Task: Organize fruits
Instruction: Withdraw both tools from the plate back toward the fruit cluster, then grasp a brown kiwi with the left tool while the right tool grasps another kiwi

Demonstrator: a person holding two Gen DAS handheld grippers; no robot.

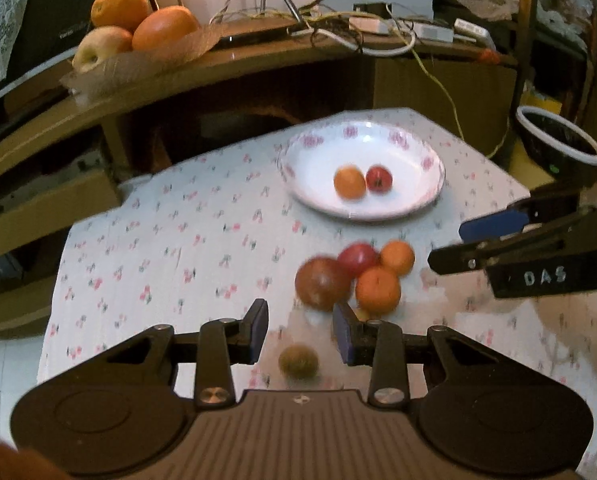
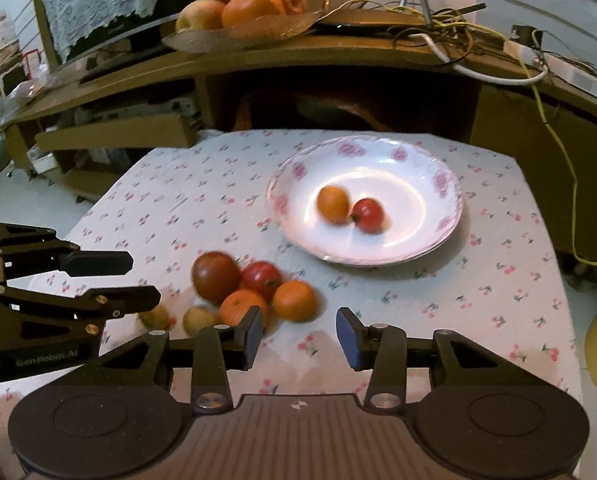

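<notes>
White glazed china with a ring of pink roses, the shallow round plate (image 2: 446, 184) sits toward the table's far right corner and serves as the collecting dish: a small smooth orange mandarin (image 2: 333, 204) and a small glossy red tomato-like fruit (image 2: 368, 215) lie touching in its hollow, where the curved wall keeps them from rolling.

On the thin white cotton tablecloth printed with small red cherries (image 2: 202, 208), near the front edge, the unsorted pile huddles together: a large dull reddish-brown round fruit (image 2: 216, 277), a shiny red fruit (image 2: 261, 278), and two matte orange mandarins (image 2: 294, 301), each touching a neighbour. Two small tan, rough-skinned fruits (image 2: 197, 319) lie just beside them toward the front; one is partly hidden.

Both tools hover over this pile, likely choosing the next pick. The left gripper (image 1: 300, 330) has its blue-padded jaws apart and empty, with one tan fruit below the gap. The right gripper (image 2: 300, 334) likewise stands parted and holds nothing, just beside the nearest mandarin.

Round, slick skins will probably want a centred, gentle squeeze.
</notes>
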